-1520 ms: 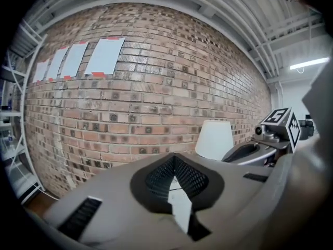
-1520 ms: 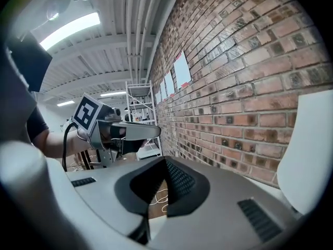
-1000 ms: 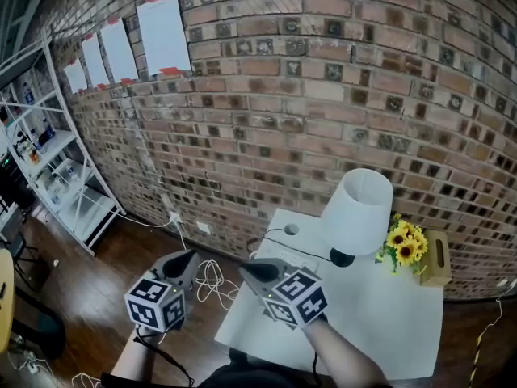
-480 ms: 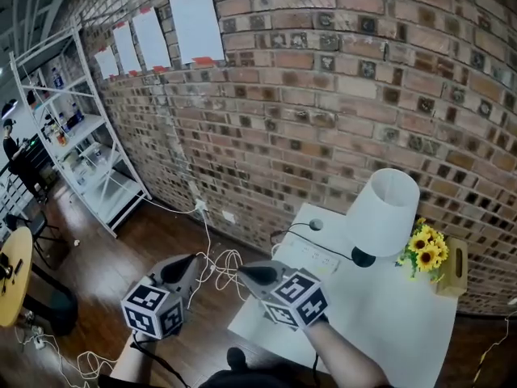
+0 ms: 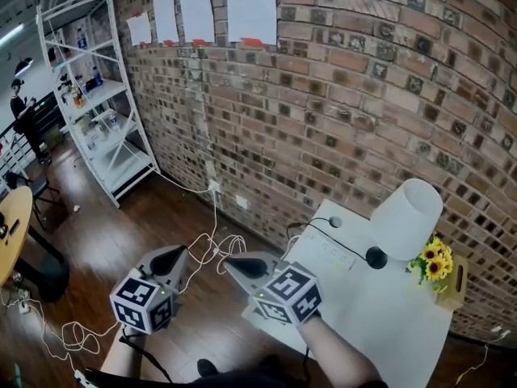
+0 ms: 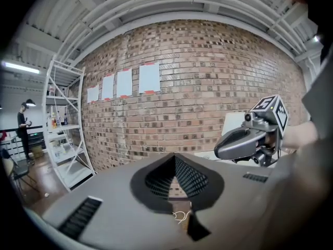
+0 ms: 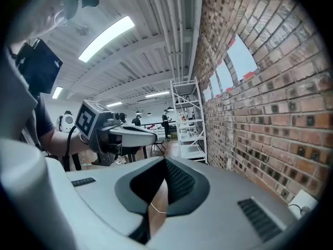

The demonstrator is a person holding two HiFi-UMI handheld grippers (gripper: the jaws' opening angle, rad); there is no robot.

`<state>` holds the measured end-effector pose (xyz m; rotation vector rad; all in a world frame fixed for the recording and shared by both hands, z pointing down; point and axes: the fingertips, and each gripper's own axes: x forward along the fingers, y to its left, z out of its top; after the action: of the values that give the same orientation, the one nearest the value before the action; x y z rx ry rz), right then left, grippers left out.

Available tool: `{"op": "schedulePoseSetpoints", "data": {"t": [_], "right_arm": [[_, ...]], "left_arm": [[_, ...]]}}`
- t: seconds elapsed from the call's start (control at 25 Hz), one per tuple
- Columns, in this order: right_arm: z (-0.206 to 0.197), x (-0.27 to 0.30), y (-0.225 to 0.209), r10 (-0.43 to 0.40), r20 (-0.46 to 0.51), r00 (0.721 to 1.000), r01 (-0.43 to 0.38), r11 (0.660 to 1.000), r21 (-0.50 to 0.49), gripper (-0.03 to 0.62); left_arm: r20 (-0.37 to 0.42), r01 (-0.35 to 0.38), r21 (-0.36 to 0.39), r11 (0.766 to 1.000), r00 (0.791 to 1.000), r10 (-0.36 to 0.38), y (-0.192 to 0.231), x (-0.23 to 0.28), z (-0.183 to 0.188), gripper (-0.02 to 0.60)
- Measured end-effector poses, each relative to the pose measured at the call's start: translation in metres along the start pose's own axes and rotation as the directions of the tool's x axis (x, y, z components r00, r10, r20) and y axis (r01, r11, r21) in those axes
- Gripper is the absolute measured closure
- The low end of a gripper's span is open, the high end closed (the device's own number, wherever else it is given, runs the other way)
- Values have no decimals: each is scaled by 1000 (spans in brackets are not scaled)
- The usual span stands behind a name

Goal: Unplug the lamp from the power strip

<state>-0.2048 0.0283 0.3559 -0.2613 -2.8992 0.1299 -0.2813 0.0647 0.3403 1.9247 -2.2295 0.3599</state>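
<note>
Looking down in the head view, you hold the left gripper (image 5: 172, 258) and right gripper (image 5: 237, 266) closed and empty. The power strip (image 5: 326, 253) and lamp (image 5: 408, 215) sit ahead-right of the right gripper.

Left gripper view: jaws together. Right gripper view: jaws together, strip unseen.

Pinch the plug's rigid body, likely light, not the limp cord (image 5: 343, 245).

A white table (image 5: 388, 330) stands against a brick wall (image 5: 339, 95). On it rest a lamp (image 5: 406, 217), a power strip (image 5: 327, 253) near the lamp's base, sunflowers (image 5: 432, 259) and a tan box (image 5: 457, 280) at the far right corner. The wooden floor (image 5: 121, 233) carries loose white cables (image 5: 216, 250) and a metal shelf (image 5: 97, 120).
</note>
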Motion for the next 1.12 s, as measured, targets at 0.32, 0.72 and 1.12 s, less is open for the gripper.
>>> {"op": "schedulePoseSetpoints", "data": {"t": [0.32,0.72,1.12], "right_arm": [[26,76,63,18,4,1000,-18,998,-62,595],[34,151,132,94,-37,995,-98,988,-117,595],[33,206,182,190,-85,978,-200,972,-124,595]], "left_arm": [[39,-29,-7,1000,999,29,83,-69,-14,572],[66,-110,-130,985,991,120,170,-138,-45,572],[61,-155,-169,973,984,167,210,-186,-72,572]]}}
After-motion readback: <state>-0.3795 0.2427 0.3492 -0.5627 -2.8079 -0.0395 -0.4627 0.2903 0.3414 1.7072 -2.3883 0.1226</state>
